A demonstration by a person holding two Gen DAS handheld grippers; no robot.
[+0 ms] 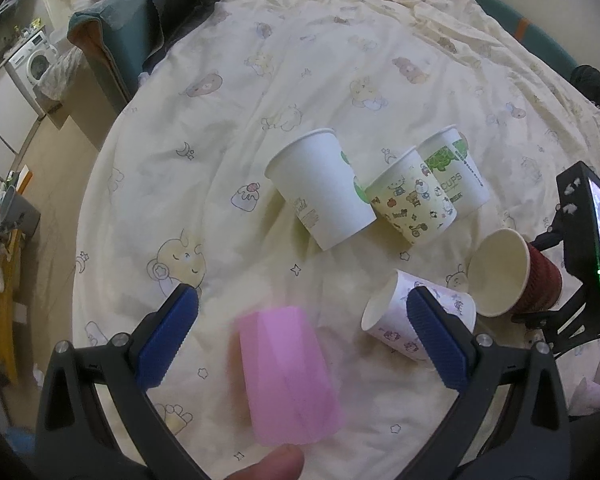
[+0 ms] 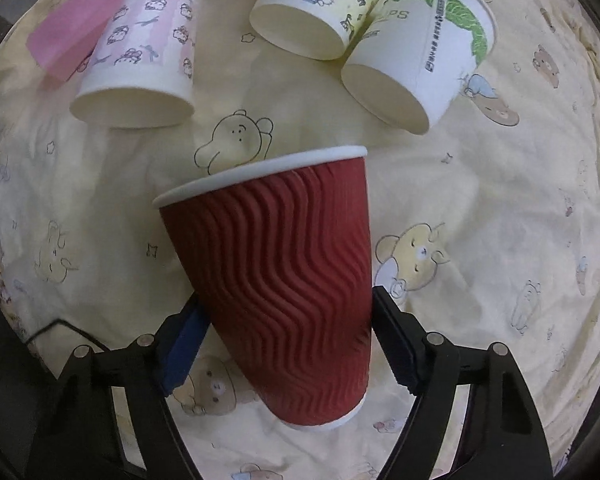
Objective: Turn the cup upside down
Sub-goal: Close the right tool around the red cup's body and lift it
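My right gripper (image 2: 290,336) is shut on a red ribbed paper cup (image 2: 284,280), held tilted with its white rim pointing away over the bedsheet. The same cup shows in the left wrist view (image 1: 508,272), its open mouth facing left. My left gripper (image 1: 300,320) is open, its blue fingers (image 1: 168,336) wide apart on either side of a pink plastic cup (image 1: 288,376) that stands upside down on the sheet, blurred. A fingertip (image 1: 276,464) shows at the bottom edge.
Several paper cups lie or lean on the cartoon bedsheet (image 1: 220,120): a white one (image 1: 320,188), a Hello Kitty one (image 1: 412,200), a green-print one (image 1: 456,172) and a pink-patterned one (image 1: 396,312). A chair (image 1: 120,40) and washing machine (image 1: 36,60) stand beyond the bed's left edge.
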